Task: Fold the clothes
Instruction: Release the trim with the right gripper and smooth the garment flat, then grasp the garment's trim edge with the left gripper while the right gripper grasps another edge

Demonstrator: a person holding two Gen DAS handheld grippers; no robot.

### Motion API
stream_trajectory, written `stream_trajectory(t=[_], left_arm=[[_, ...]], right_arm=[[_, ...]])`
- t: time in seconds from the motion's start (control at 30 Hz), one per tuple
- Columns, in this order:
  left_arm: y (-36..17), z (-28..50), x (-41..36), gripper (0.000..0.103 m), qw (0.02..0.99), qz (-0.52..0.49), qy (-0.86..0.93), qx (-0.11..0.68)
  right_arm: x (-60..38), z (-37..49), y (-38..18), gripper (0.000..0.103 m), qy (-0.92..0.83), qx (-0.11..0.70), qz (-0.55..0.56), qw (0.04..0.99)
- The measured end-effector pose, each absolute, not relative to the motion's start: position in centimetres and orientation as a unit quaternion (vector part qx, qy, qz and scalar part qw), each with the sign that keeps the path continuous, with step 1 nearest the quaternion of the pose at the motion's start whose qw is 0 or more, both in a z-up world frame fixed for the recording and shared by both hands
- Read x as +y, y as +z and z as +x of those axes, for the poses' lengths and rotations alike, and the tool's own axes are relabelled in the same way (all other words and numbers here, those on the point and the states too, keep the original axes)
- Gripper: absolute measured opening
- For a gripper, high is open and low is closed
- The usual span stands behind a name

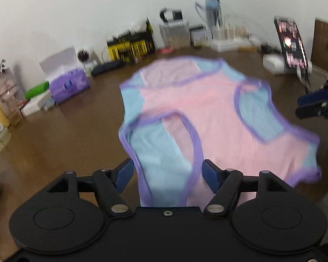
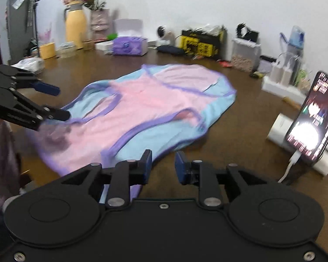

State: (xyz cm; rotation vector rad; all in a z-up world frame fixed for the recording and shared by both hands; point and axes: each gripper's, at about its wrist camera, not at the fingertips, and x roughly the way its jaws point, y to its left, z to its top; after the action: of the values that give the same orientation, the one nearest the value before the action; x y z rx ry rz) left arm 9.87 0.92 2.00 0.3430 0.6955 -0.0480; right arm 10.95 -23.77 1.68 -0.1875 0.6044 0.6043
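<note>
A pink and light-blue sleeveless top with purple trim [image 1: 203, 113] lies spread on the brown table [image 1: 65, 131]; it also shows in the right wrist view [image 2: 142, 109]. My left gripper [image 1: 168, 174] is open, its blue pads on either side of the top's near strap and armhole, the cloth lying between them. In the right wrist view the left gripper [image 2: 59, 103] sits open at the top's left edge. My right gripper [image 2: 163, 167] is open and empty, just off the top's near edge; it shows at the far right in the left wrist view [image 1: 312, 104].
A lit phone [image 2: 314, 118] stands on a white stand at the right with a cable. Along the back wall stand a purple tissue box [image 2: 128, 45], yellow-black box [image 2: 199, 43], yellow flask [image 2: 75, 28], flower vase and chargers [image 2: 282, 72].
</note>
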Motion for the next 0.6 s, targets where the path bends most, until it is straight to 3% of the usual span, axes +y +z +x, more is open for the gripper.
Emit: stream_trajectory(t=[0.37,0.6], left_arm=[[1.9,9.7,4.8,0.07,0.928,0.163,0.023,0.333],[3.6,8.4,8.1,0.077,0.936,0.112,0.055,0.328]], right_arm=[[-19.7,9.1,0.8,0.03,0.345,0.311,-0.121,0.877],[-19.0,10.9,6.1,0.033,0.348,0.228,-0.143,0.898]])
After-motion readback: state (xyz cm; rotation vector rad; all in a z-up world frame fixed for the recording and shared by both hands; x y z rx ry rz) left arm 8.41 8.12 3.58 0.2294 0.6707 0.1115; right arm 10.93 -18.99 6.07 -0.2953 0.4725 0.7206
